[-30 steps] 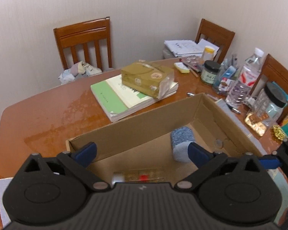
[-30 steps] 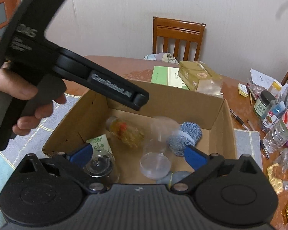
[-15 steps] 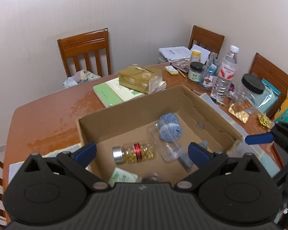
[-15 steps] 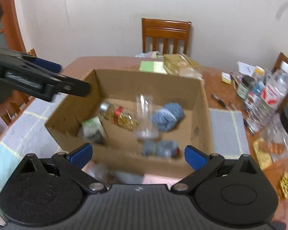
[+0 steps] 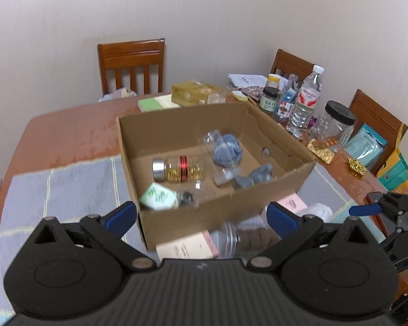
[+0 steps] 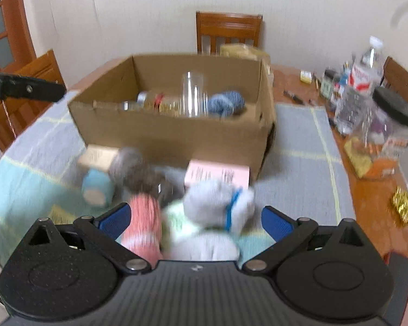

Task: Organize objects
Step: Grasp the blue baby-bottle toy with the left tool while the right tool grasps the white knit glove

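You have pulled both grippers back from the cardboard box (image 5: pixel 220 217), so its whole front wall now shows where a second ago you looked straight down into it. Your left gripper (image 5: pixel 201 218) hangs with fingers spread wide and empty above the box's near edge. Your right gripper (image 6: pixel 194 218) is likewise spread and empty, above a blurred heap: a pink roll (image 6: pixel 142 224), a grey soft toy (image 6: pixel 212 203) and a pink carton (image 6: pixel 217 175) on the striped cloth (image 6: pixel 299 146) in front of the box. Inside lie a jar of gold beads (image 5: pixel 181 169) and blue yarn (image 5: pixel 227 149).
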